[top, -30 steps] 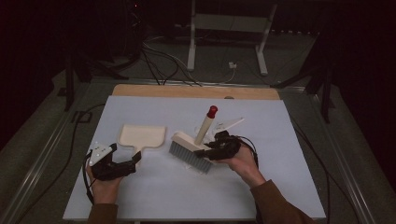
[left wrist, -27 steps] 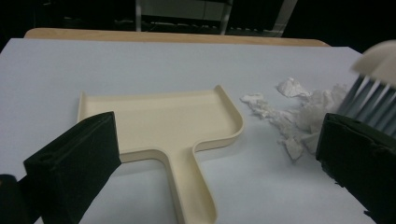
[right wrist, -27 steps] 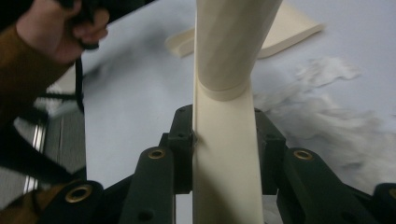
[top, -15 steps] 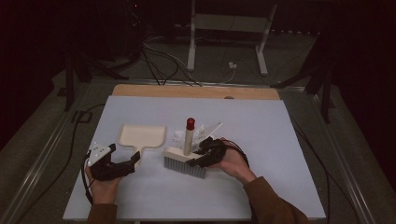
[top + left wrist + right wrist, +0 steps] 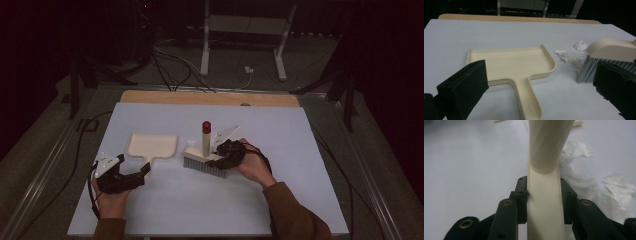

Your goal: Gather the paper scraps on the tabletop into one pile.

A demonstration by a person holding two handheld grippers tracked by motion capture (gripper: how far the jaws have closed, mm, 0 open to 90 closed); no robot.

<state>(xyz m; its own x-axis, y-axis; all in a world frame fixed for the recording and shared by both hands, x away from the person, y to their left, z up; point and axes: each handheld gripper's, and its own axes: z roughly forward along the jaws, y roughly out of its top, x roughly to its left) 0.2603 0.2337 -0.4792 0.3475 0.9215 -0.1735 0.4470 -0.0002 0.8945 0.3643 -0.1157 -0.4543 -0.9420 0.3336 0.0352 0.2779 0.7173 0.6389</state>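
A cream brush (image 5: 202, 162) with grey bristles stands on the pale table, its red-capped handle (image 5: 206, 135) upright. My right gripper (image 5: 220, 156) is shut on the brush's cream head (image 5: 544, 205), one jaw on each side. A cream dustpan (image 5: 151, 145) lies flat just left of the brush. My left gripper (image 5: 137, 175) is open near the pan's short handle (image 5: 527, 100), which runs between the wide-apart jaws without touching them. White paper scraps (image 5: 568, 56) lie between the pan's corner and the bristles (image 5: 586, 68).
More crumpled white scraps (image 5: 584, 150) lie on the table beside the brush. A wooden strip (image 5: 210, 98) edges the table's far side. Cables and a metal stand (image 5: 245, 30) are on the dark floor beyond.
The right gripper has carried the brush left toward the dustpan and lowered it. The handle has swung from tilted right to upright. The left gripper has stayed in place.
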